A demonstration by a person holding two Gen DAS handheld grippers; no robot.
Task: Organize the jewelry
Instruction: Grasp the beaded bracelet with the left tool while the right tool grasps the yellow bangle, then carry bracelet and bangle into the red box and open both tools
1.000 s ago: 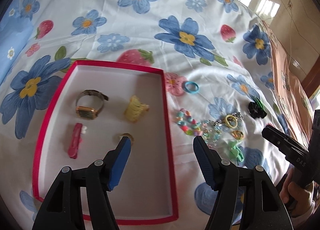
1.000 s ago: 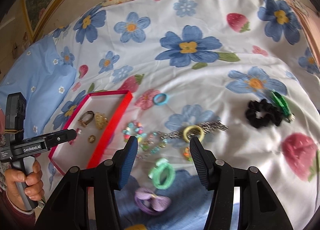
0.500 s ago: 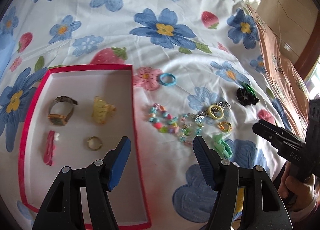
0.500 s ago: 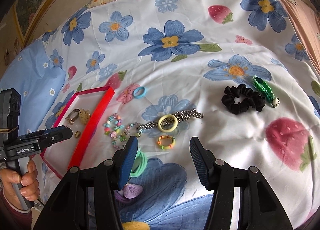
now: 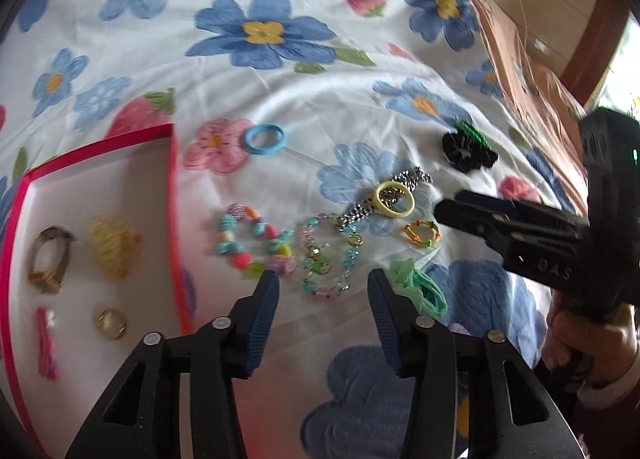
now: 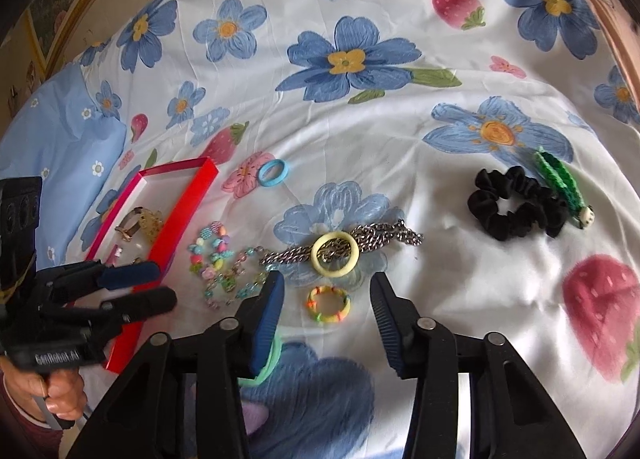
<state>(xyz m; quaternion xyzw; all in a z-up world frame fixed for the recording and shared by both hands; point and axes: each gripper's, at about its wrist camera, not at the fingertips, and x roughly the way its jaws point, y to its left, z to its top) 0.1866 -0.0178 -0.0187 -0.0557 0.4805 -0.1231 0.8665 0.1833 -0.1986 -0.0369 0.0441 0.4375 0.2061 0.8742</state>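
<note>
Jewelry right of the tray (image 5: 174, 219) now sits ahead of both tongs (image 5: 322, 287) (image 6: 326, 291), wide and empty after leaving the tray, so another pickup looks next.

White bedsheet (image 6: 400, 131) printed with blue flowers and red strawberries, red-rimmed white tray (image 5: 172, 195), sky-blue hair ring (image 6: 273, 172), pale yellow ring (image 6: 335, 254), silver chain (image 6: 396, 238), black scrunchie (image 6: 508, 208), green knitted clip (image 6: 560, 183), pastel bead bracelet (image 5: 252, 243)

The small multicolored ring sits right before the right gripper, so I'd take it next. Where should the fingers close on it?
The multicolored ring lies flat, apart from the chain. Probably descend from above with the right gripper, one finger inside the hole, one outside, pinching its near rim.
</note>
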